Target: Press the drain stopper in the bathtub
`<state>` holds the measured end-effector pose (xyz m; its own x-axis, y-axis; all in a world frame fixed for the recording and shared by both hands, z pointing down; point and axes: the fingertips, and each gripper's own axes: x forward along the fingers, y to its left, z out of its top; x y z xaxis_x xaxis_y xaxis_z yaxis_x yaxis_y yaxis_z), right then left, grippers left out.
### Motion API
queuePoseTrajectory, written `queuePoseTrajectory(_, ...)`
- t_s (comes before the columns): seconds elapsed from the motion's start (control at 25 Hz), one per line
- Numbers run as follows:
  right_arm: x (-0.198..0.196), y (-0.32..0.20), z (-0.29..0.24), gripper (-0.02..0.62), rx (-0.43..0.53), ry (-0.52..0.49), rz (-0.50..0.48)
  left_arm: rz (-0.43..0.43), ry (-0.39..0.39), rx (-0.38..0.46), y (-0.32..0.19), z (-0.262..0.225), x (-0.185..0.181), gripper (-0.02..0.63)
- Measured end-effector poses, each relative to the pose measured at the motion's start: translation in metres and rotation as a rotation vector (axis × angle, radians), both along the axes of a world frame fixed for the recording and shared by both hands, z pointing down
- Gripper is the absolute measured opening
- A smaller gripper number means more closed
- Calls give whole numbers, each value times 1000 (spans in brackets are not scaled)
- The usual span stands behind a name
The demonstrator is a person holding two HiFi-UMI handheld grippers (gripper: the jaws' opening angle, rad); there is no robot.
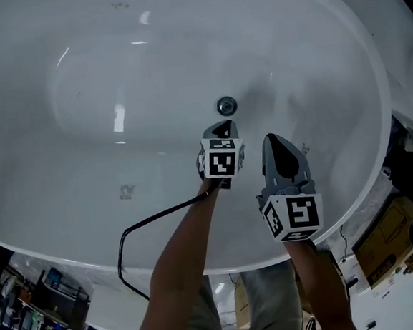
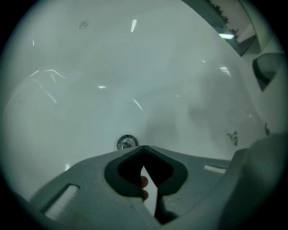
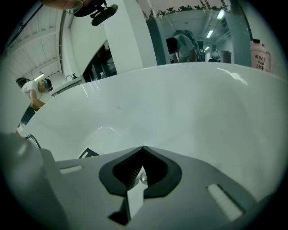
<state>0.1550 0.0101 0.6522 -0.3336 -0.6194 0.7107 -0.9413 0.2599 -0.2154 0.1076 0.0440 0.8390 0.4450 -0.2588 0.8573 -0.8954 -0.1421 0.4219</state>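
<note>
The round metal drain stopper sits in the floor of the white bathtub. My left gripper hovers just short of it with both jaws closed to a point and nothing between them. In the left gripper view the drain stopper shows just above and left of the left gripper tips; whether they touch is unclear. My right gripper is also shut and empty, held beside the left one, nearer the tub's right wall. The right gripper looks across the tub interior, and the stopper is out of that view.
A black cable trails from the left gripper over the tub's near rim. A cardboard box lies on the floor at the right. A pink bottle stands beyond the far rim. People stand in the background.
</note>
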Motion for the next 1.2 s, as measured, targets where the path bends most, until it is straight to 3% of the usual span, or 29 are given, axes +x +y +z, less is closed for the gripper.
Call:
queuePoseTrajectory(0.2,-2,-2,-43,2,34,12,26,33,1,12,4,-45,-17,0)
queuePoseTrajectory(0.48,-19,11,-119,-2,73,3,91,43,4,89,2,-145,-48,0)
queuePoseTrajectory(0.96,-40,36,-239,-3,158,23,144,213,24,308,7,-336,-71,0)
queuePoseTrajectory(1.2,-36,50,-310,-3,203,50,165,229,63,451,19,-451,-85,0)
